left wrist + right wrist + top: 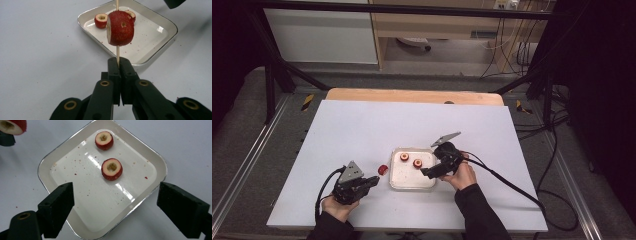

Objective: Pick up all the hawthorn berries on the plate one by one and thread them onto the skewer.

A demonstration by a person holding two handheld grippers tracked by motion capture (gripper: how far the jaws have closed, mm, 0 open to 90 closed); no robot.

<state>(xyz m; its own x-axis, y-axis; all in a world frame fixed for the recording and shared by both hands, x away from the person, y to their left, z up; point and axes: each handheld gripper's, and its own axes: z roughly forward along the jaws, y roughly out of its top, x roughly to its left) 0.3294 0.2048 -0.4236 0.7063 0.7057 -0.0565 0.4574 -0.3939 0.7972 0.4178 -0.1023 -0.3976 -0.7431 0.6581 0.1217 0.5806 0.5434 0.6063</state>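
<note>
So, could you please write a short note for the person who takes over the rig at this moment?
Left gripper: shut on the skewer, one red fruit piece threaded on it, held beside the tray.
Right gripper: open, holding nothing, above the white tray.
Two cored fruit pieces lie apart in the tray.
Done: one piece skewered.
Left, probably: pick up and thread the two in the tray.

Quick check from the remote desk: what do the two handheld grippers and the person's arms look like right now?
Both the left gripper and the right gripper are black, each topped by a grey three-cornered plate and trailing a black cable. Their jaws are blocky black fingers on arms with brass-coloured pivot rings. The person wears dark long sleeves.
</note>
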